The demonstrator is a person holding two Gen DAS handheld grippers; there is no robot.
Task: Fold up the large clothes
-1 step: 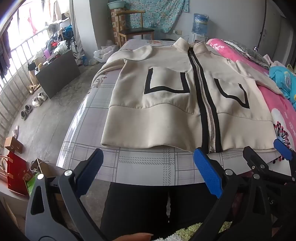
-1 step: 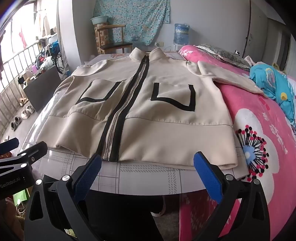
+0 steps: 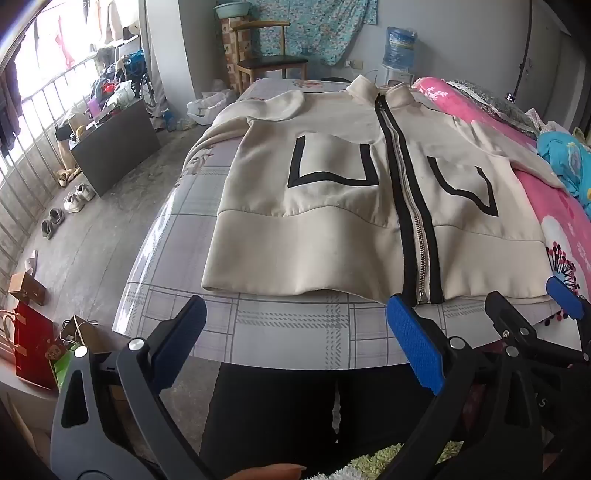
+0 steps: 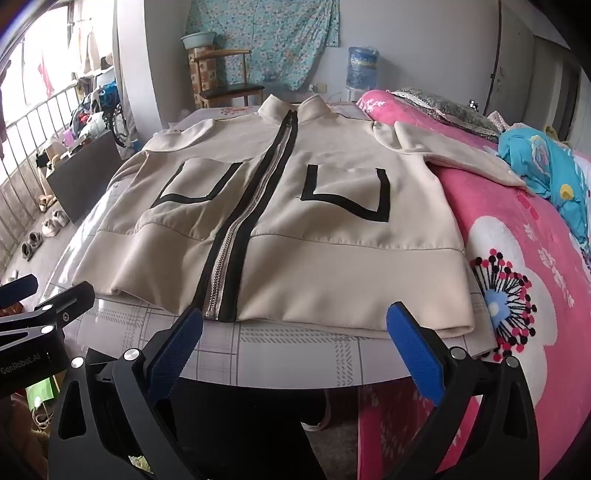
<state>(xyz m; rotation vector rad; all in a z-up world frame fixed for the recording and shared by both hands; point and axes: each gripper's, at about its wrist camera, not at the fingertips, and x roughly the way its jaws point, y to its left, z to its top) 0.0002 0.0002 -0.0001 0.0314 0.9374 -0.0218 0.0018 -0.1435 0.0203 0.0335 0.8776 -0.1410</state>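
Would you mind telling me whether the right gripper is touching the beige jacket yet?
Apart. In the right wrist view the right gripper stands open short of the beige jacket; bare checked table cover shows between its fingertips and the hem.

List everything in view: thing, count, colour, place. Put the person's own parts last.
jacket: one, cream with black zip band and pocket outlines, spread flat on the table, zipped, collar away from the cameras
table: one, grey plaid cover, under the jacket
blanket: one, pink with flowers, right of the table
blue cloth: one, turquoise, on the blanket
chair: one, wood with dark seat, behind the table
basin: one, pale green, on stacked boxes by the chair
water bottle: one, blue, by the far wall
shoes: two pairs, pale and grey, floor at left
red bag: one, floor at left
left gripper: one, black, blue fingers, open, empty
right gripper: one, same colours, open, empty
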